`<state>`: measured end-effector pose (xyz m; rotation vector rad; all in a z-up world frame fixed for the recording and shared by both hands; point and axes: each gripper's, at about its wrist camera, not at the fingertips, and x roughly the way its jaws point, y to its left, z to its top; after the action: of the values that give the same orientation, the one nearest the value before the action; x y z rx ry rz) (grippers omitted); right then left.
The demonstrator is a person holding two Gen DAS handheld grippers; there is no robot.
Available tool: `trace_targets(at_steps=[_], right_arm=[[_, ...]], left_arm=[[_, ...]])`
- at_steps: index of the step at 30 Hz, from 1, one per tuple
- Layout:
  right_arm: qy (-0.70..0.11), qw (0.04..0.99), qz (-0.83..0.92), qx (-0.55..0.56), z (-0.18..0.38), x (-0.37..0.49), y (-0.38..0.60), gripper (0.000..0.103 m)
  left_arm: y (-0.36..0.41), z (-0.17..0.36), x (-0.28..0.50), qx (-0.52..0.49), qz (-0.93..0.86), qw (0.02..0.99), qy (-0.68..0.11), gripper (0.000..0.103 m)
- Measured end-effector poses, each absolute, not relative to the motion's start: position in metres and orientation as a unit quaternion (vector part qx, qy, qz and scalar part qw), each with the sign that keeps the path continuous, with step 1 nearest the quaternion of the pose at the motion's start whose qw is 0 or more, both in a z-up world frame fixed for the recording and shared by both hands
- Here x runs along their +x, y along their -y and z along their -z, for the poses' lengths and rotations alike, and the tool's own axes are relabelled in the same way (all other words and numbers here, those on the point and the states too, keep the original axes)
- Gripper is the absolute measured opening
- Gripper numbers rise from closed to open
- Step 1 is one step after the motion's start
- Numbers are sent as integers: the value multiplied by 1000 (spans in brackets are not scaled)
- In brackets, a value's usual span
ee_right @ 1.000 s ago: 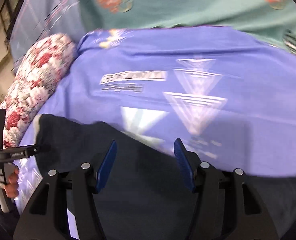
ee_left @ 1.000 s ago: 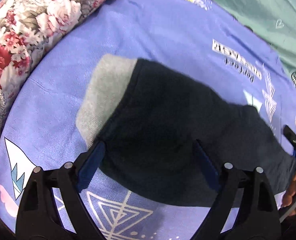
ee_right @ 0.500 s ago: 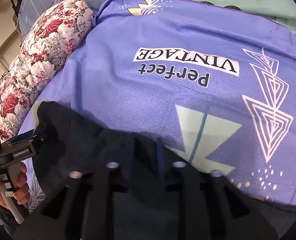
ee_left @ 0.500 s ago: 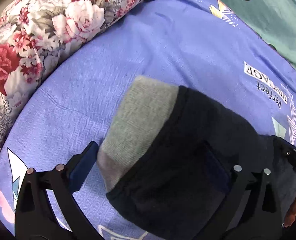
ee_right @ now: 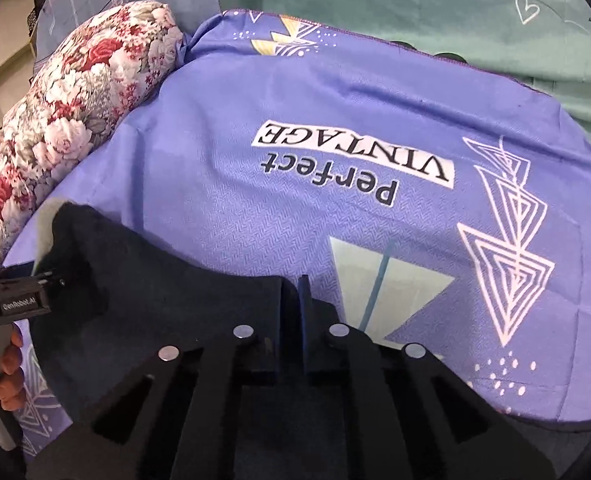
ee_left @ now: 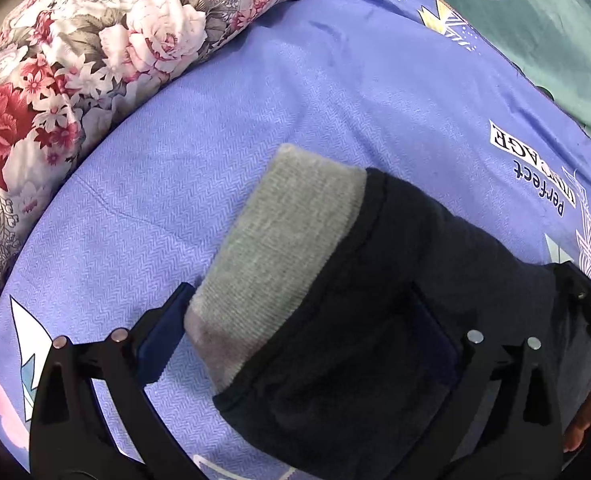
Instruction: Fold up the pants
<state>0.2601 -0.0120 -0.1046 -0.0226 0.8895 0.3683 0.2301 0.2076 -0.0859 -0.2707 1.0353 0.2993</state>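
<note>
Dark pants (ee_left: 375,320) sit between the wide-spread left gripper (ee_left: 303,340); right gripper (ee_right: 295,320) pinches fabric lower center. Lift both evenly, I'd say.

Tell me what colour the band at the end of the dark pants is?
Grey. The band on the pants shows best in the left wrist view.

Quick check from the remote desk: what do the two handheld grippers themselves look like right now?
Both are matte black: the left gripper and right gripper have triangular cut-out linkage arms, silver round pivot pins and dark blue finger pads. The left one's body carries white lettering. Bare fingers grip the handles; no cables visible.
</note>
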Motion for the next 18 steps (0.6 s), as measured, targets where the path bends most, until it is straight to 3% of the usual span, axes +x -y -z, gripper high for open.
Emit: trace_targets(at_steps=[4,6,8,10,14,18], right_arm=[[-410,892,-187,27,92,252,18,14],[-432,884,-180,-14,106,253,8,18],[-440,881,-169,-30,120,255,12,40],[-445,882,-156,9,119,255,36,48],[-404,914,-24,29,104,229,109,45],[-413,902,-96,84,106,195,147,42]], left_arm=[[-202,83,228,-110,-149,855,-484,101],[-200,84,229,-102,-150,857,-483,101],[-202,87,231,-108,-146,854,-487,101],[-208,90,231,-129,-138,850,-491,101],[-211,91,229,-147,-137,847,-492,101],[-201,91,229,-115,-150,858,-478,101]])
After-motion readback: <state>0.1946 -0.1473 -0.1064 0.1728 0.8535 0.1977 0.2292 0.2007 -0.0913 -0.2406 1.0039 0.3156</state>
